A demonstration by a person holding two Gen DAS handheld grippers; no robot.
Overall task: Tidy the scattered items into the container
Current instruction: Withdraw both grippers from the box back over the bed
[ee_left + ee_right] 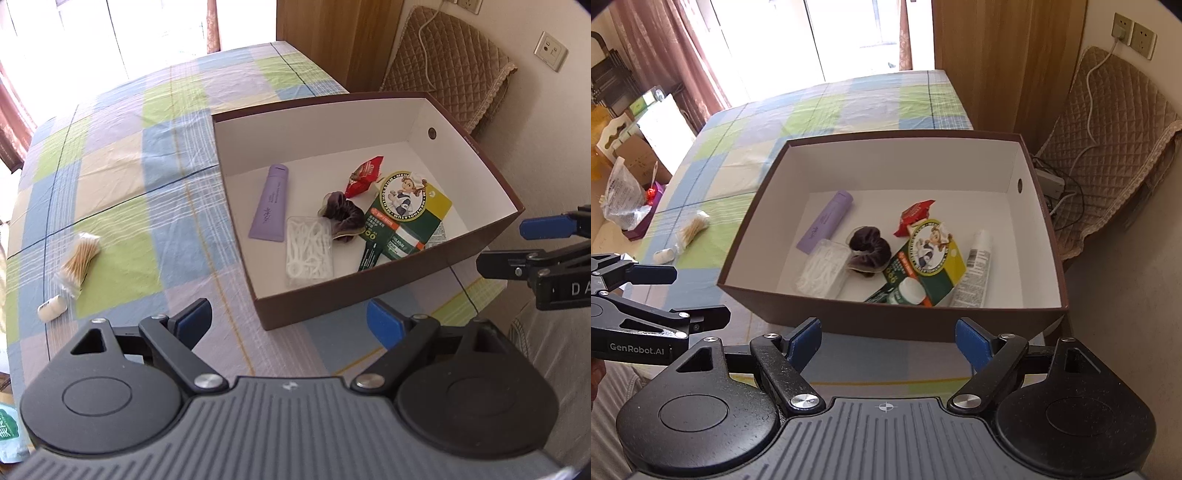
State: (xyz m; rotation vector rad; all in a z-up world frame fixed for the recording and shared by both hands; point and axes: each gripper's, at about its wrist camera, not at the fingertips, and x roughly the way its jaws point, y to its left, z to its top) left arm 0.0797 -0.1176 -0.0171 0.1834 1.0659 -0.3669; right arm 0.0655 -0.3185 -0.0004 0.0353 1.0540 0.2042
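Observation:
A brown box [369,291] [886,321] with a white inside stands on the checked cloth. Inside lie a purple tube [269,203] [825,221], a clear case of floss picks [309,251] [823,273], a dark scrunchie [341,214] [868,247], a red packet [364,175] [914,216], a green Mentholatum card [402,214] [923,262] and a white tube [975,269]. A bag of cotton swabs [79,258] [692,227] and a small white case [51,307] [663,254] lie on the cloth left of the box. My left gripper [291,323] and right gripper [888,341] stand open and empty before the box's near wall.
The table's cloth [147,166] stretches left and away toward a bright window. A quilted chair cover [1115,147] with cables stands to the right by the wall. Boxes and a plastic bag [624,199] sit on the floor at far left.

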